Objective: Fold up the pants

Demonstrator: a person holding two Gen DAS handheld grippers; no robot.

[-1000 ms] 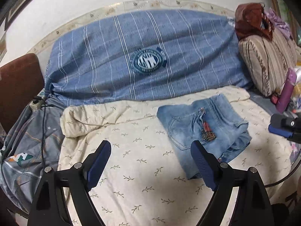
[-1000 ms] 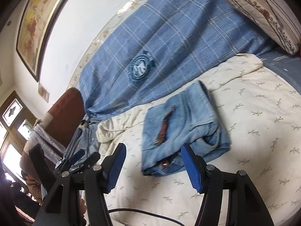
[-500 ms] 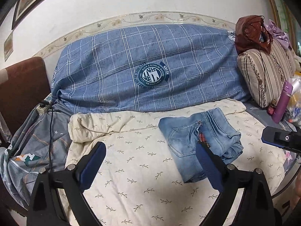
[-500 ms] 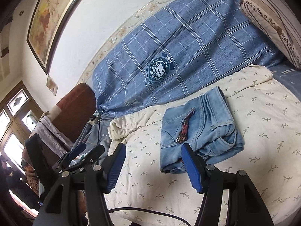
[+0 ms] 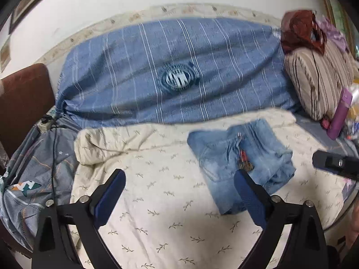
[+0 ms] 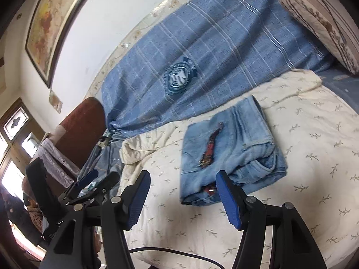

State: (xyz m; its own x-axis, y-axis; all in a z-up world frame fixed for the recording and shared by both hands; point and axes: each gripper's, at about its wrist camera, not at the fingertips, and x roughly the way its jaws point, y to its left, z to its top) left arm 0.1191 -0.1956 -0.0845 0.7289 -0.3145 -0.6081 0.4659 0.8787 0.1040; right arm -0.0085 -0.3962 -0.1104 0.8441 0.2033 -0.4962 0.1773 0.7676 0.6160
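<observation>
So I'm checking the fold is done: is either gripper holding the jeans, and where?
Neither. The left gripper, jaws opening, and right gripper are empty; jeans lie folded.

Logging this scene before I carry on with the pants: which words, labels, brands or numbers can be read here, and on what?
Round dark-blue and white emblem on the blue checked cloth: lettering rings it, too blurred to read.
Framed yellow and orange picture on the wall: no legible text.
Folded light-blue denim pants: no readable label.
Purple bottle: nothing readable.
</observation>
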